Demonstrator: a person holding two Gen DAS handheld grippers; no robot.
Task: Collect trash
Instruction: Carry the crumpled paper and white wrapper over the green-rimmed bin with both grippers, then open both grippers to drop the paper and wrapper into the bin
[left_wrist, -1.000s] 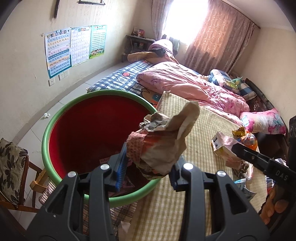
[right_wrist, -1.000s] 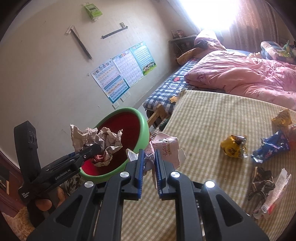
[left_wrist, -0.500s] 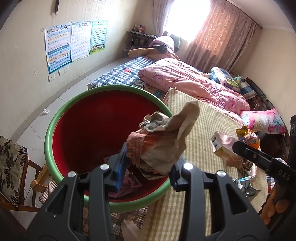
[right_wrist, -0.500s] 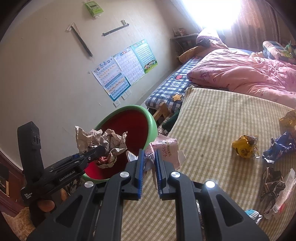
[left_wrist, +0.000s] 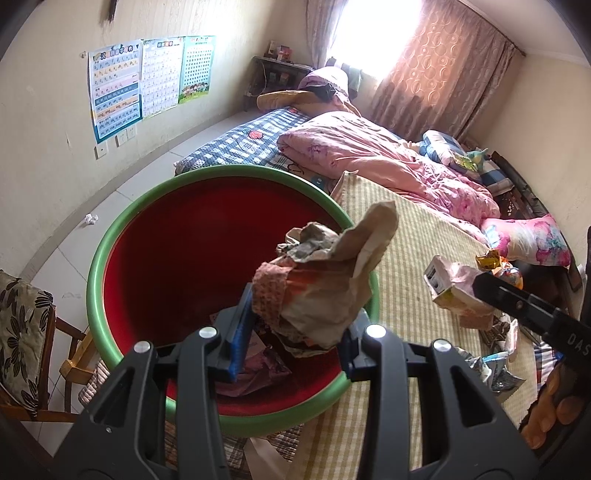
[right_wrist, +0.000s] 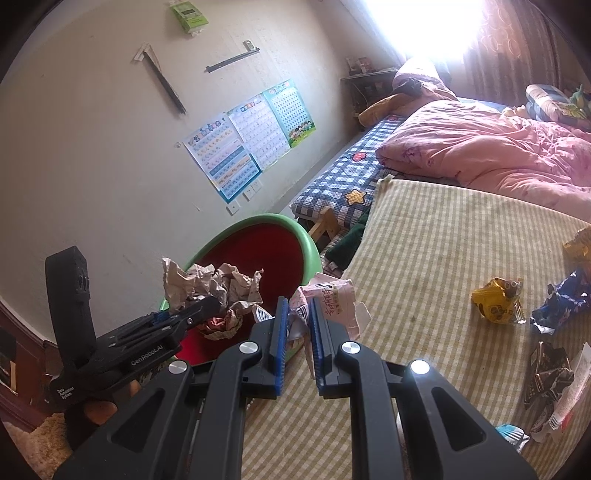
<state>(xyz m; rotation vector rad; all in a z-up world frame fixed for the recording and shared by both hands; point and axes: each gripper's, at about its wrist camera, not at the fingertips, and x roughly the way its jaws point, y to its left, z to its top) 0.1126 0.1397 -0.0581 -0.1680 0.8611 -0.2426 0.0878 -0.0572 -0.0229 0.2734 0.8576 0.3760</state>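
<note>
My left gripper (left_wrist: 295, 325) is shut on a crumpled brown paper bag (left_wrist: 325, 291), held over the red inside of a green-rimmed basin (left_wrist: 122, 229). Some wrappers lie at the basin's bottom. The right wrist view shows the same bag (right_wrist: 214, 288) above the basin (right_wrist: 306, 247), pinched by the left gripper (right_wrist: 207, 310). My right gripper (right_wrist: 297, 317) is shut on a pink and white snack wrapper (right_wrist: 332, 299), beside the basin's rim over the striped mat's edge. From the left wrist view that wrapper (left_wrist: 454, 288) hangs at the right gripper's tip.
A yellow-striped mat (right_wrist: 461, 236) carries more trash: a yellow wrapper (right_wrist: 496, 301), a blue wrapper (right_wrist: 561, 302), dark and white wrappers (right_wrist: 550, 376). A pink quilt (right_wrist: 498, 151) lies beyond. A wooden chair (left_wrist: 26, 332) stands left of the basin. A paper scrap (left_wrist: 89, 218) lies on the floor.
The left gripper with the bag has come further over the basin, which now fills more of its view. The right gripper with the wrapper has drifted slightly towards the basin.
</note>
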